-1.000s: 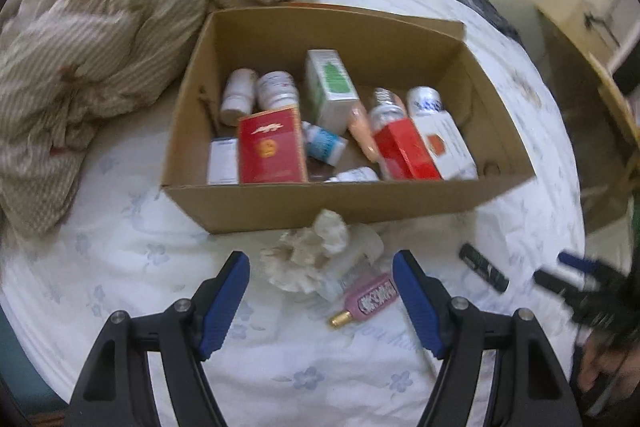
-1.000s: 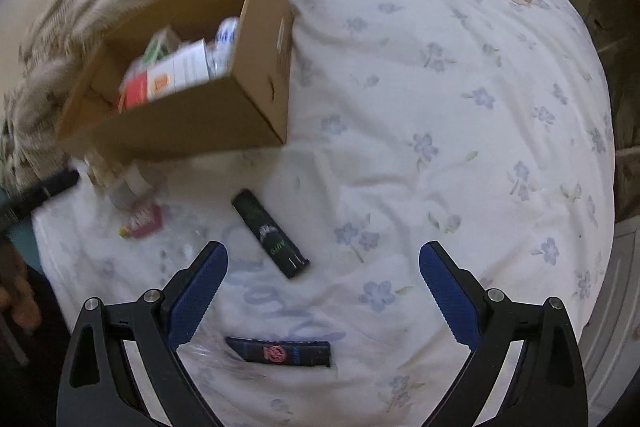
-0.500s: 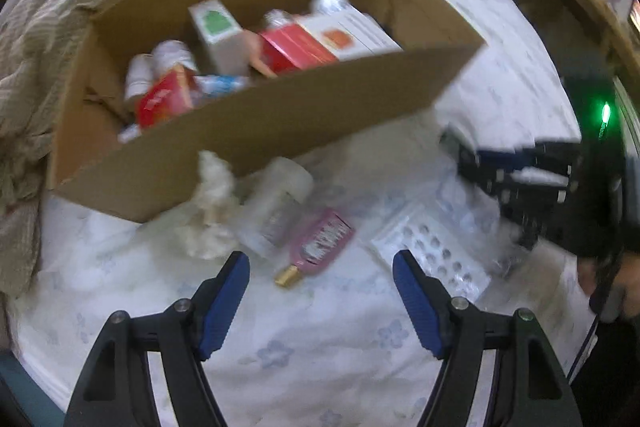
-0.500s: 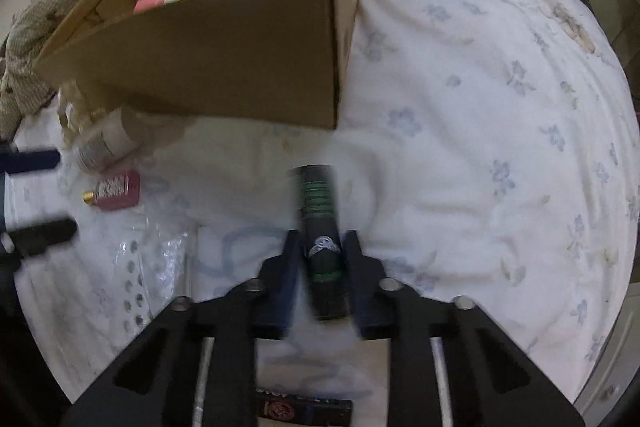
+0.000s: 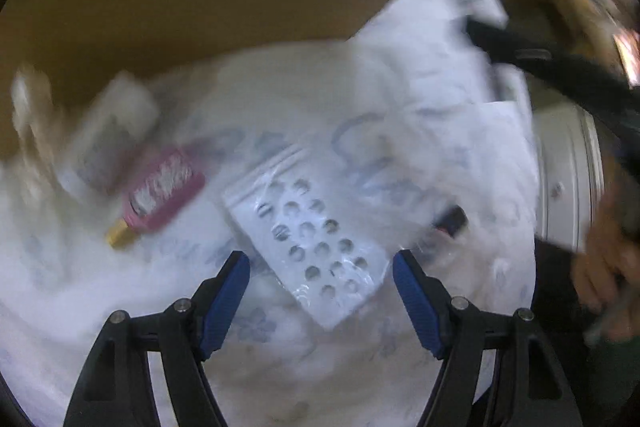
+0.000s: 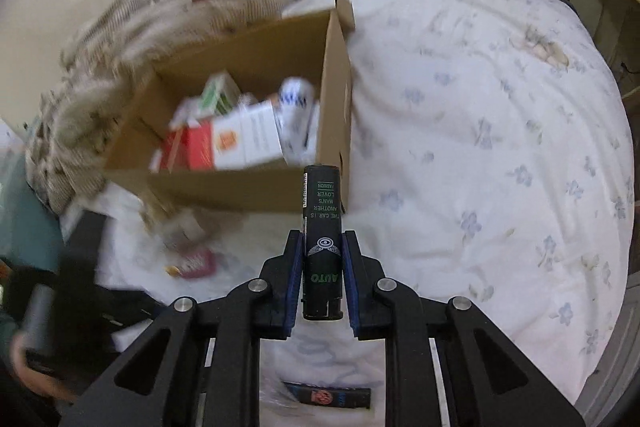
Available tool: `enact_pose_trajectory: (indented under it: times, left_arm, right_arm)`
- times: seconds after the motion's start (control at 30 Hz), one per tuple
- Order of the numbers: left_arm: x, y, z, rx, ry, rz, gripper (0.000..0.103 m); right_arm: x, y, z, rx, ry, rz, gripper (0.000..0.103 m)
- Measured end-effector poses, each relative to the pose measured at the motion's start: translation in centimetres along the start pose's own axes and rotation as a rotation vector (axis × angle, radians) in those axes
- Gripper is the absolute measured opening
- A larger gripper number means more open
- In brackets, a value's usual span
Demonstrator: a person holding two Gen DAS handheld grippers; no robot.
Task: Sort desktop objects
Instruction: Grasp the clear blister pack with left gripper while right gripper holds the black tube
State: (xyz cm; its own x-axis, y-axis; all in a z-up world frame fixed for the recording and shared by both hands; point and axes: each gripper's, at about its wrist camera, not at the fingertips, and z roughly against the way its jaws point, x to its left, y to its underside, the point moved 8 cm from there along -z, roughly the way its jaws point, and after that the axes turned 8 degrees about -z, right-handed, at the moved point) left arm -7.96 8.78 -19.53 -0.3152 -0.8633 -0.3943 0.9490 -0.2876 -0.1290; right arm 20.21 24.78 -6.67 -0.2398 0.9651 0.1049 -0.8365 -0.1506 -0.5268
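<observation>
My left hand-held gripper (image 5: 321, 269) is spread wide above the bed (image 5: 100, 291). Ahead-left of it lies a pink bottle (image 5: 162, 193); a clear blister pack (image 5: 308, 241) sits just ahead, between its fingers. My right hand-held gripper (image 6: 322, 269) is pinching a dark green tube (image 6: 322, 227), raised off the bed. Ahead-left of this gripper stands the cardboard box (image 6: 248, 187), filled with packets.

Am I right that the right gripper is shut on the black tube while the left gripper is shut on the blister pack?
Not quite. The left gripper is open, its fingers either side of the blister pack, as the left wrist view shows. The right gripper is indeed shut on the black tube.
</observation>
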Motion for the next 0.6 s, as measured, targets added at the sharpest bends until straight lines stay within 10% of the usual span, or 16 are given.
enact_pose_trajectory:
  times: [0.13, 0.47, 0.6]
  left_arm:
    - [0.4, -1.0, -0.6, -0.012, -0.038, 0.110, 0.075]
    - [-2.1, -1.1, -2.7, 0.003, -0.310, -0.055, 0.067]
    - [-2.5, -1.1, -2.3, -0.024, -0.286, -0.043, 0.057]
  right_arm:
    - [-0.5, -0.7, 0.6, -0.014, -0.022, -0.026, 0.021]
    - [1.7, -1.8, 1.7, -0.078, -0.085, -0.040, 0.021]
    - [2.3, -2.1, 2.3, -0.094, -0.103, -0.033, 0.021]
